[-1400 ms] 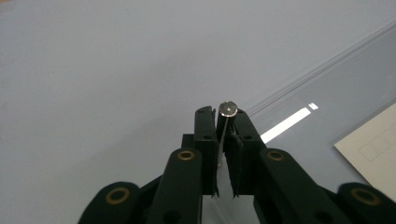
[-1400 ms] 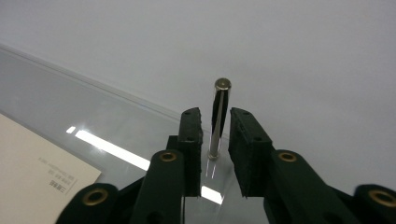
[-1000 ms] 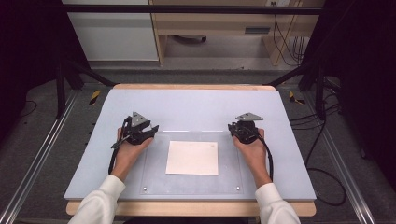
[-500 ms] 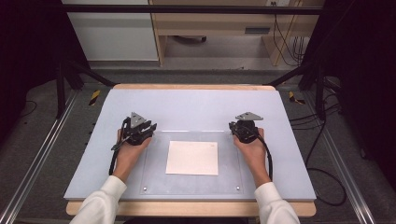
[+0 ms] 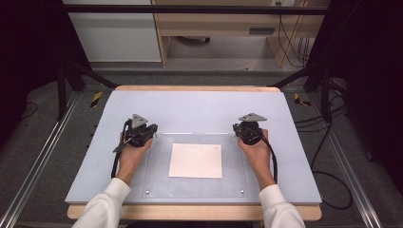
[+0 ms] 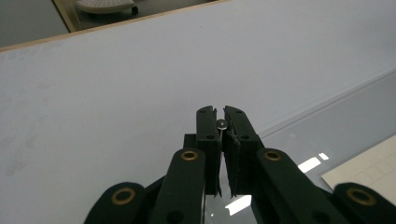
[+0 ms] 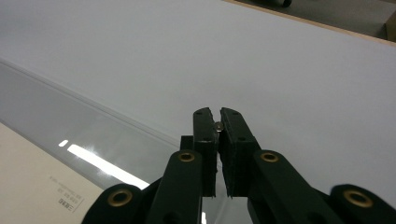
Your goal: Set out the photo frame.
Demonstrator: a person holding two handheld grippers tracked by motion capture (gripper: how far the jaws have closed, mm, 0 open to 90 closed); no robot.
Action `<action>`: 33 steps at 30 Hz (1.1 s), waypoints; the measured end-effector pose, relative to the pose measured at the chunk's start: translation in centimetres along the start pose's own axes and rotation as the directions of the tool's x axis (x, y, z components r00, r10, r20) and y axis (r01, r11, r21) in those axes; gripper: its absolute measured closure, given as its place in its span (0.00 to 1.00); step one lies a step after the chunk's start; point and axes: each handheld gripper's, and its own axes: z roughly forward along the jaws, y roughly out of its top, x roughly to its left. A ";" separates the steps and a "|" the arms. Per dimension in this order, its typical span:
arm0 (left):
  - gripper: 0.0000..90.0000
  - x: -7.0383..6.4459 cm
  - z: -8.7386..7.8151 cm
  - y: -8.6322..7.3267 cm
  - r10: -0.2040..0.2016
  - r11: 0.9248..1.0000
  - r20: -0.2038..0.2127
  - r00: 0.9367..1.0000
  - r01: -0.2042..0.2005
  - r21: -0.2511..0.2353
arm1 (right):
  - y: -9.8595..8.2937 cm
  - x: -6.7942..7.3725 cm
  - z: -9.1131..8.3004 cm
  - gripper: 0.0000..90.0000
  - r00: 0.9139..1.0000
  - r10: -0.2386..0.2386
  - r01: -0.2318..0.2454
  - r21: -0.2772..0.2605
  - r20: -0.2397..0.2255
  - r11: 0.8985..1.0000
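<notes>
A white paper sheet lies flat under a clear acrylic plate on the pale grey table top. My left gripper rests at the plate's far left corner, jaws shut with nothing held. My right gripper sits at the plate's far right corner, also shut and empty. A corner of the paper sheet appears low on the right in the left gripper view. The paper's printed corner lies low on the left in the right gripper view.
The table's wooden far edge runs across the back. Black frame legs stand at both far corners, and cables trail on the floor to the right. A cabinet stands beyond the table.
</notes>
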 end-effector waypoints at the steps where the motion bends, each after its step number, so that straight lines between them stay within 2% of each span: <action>1: 0.94 0.0 0.0 0.1 0.002 1.000 -0.002 1.000 -0.002 0.005 | 0.1 0.0 0.0 0.95 1.000 -0.006 0.006 0.005 0.000 1.000; 5: 0.94 0.0 0.0 0.5 0.006 0.999 -0.001 1.000 -0.006 0.043 | 0.4 -0.1 0.0 0.95 1.000 -0.011 0.011 0.030 0.002 0.999; 10: 0.94 0.4 0.2 1.3 0.000 0.995 0.022 1.000 -0.002 0.101 | 1.2 -0.2 0.2 0.96 1.000 0.012 -0.011 0.091 -0.007 0.996; 15: 0.94 0.8 0.5 2.3 0.010 0.985 0.050 0.999 -0.018 0.173 | 2.0 -0.7 0.5 0.95 0.999 0.027 -0.023 0.149 -0.027 0.989; 18: 0.95 1.1 0.8 2.9 0.006 0.977 0.065 0.998 -0.020 0.214 | 2.7 -1.1 0.9 0.95 0.998 0.047 -0.036 0.197 -0.051 0.980; 21: 0.95 1.5 1.1 3.5 -0.006 0.967 0.079 0.997 -0.014 0.255 | 3.4 -1.7 1.3 0.94 0.993 0.092 -0.071 0.245 -0.078 0.967; 23: 0.95 1.9 1.4 3.8 -0.031 0.962 0.093 0.995 0.004 0.275 | 3.7 -2.1 1.7 0.94 0.987 0.128 -0.099 0.267 -0.094 0.959; 27: 0.95 2.1 1.7 4.1 -0.046 0.958 0.097 0.994 0.017 0.286 | 4.3 -2.4 2.0 0.94 0.984 0.144 -0.106 0.305 -0.103 0.946; 31: 0.95 2.1 1.7 4.1 -0.047 0.956 0.105 0.993 0.015 0.292 | 3.9 -2.5 1.9 0.93 0.983 0.137 -0.099 0.282 -0.120 0.954; 33: 0.95 2.1 1.7 4.2 -0.046 0.955 0.101 0.994 0.014 0.297 | 3.6 -2.5 1.7 0.88 0.984 0.132 -0.098 0.264 -0.118 0.959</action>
